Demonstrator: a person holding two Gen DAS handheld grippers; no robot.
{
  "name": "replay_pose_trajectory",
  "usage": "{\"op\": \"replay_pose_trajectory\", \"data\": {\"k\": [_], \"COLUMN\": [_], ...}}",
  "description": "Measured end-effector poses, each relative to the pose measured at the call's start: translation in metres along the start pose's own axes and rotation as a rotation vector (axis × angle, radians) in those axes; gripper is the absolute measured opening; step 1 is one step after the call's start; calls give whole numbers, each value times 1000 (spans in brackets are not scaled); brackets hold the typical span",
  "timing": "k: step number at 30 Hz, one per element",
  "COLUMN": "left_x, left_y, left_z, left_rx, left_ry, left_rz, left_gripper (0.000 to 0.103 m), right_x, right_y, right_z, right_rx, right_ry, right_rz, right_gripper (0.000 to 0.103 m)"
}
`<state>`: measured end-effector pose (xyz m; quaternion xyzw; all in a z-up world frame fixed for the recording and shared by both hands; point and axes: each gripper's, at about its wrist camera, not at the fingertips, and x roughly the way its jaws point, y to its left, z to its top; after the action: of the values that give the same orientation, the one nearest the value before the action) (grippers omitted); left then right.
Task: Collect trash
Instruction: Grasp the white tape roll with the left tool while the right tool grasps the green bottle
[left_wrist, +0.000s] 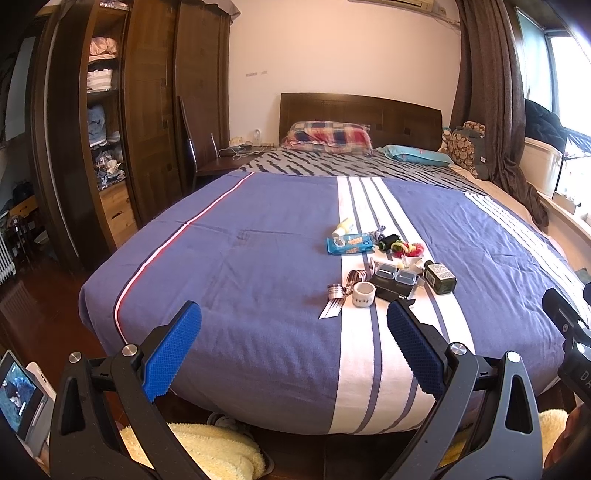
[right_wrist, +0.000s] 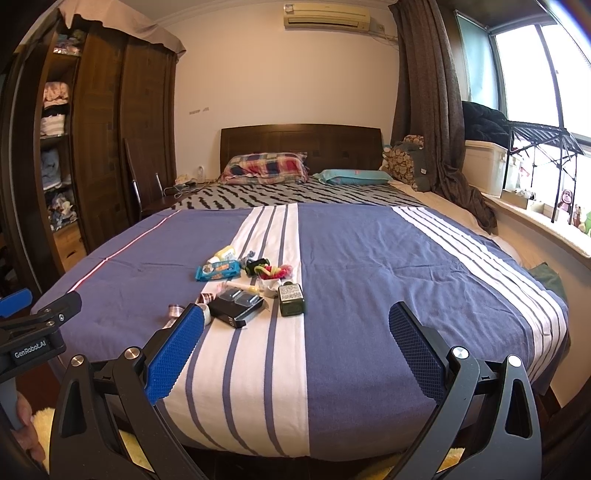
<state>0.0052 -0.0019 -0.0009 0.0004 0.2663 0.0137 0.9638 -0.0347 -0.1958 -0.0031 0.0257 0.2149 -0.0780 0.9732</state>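
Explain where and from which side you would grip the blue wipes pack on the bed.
Grip the wipes pack across its short width, coming from above. It lies flat on the bedspread, long and thin, so only its long edges offer the jaws a narrow span.

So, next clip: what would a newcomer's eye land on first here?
Probably the heap of small clutter on the white stripe of the blue bedspread, with a blue wipes pack and a dark green bottle in it. Next, both the left gripper and the right gripper hang open, empty, over the foot of the bed.
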Motion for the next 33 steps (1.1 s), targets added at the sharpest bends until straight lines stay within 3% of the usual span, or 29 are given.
{"op": "replay_pose_trajectory", "data": {"k": [13,19,24,30,33], "left_x": [73,108,142,169,179], "left_y": [-15,-28,-39,-46,-54], "left_z": [-19,-21,-23,-24,-24], "left_rx": [62,111,102,78,84], "left_ry": [137,155,216,246,272], "left_rz": [3,-2,-57,-118,-159], "left_gripper": [95,95,95,92,85], "right_x": [66,111,150,196,217], "right_y": [-15,-24,-26,-24,-17], "right_z": [-28,-37,-34,-21,-18], "right_rx": [27,57,53,42,12], "right_ry": [123,180,199,239,269], "right_rz": [-3,15,1,63,72], "right_gripper": [100,100,100,100,91]}}
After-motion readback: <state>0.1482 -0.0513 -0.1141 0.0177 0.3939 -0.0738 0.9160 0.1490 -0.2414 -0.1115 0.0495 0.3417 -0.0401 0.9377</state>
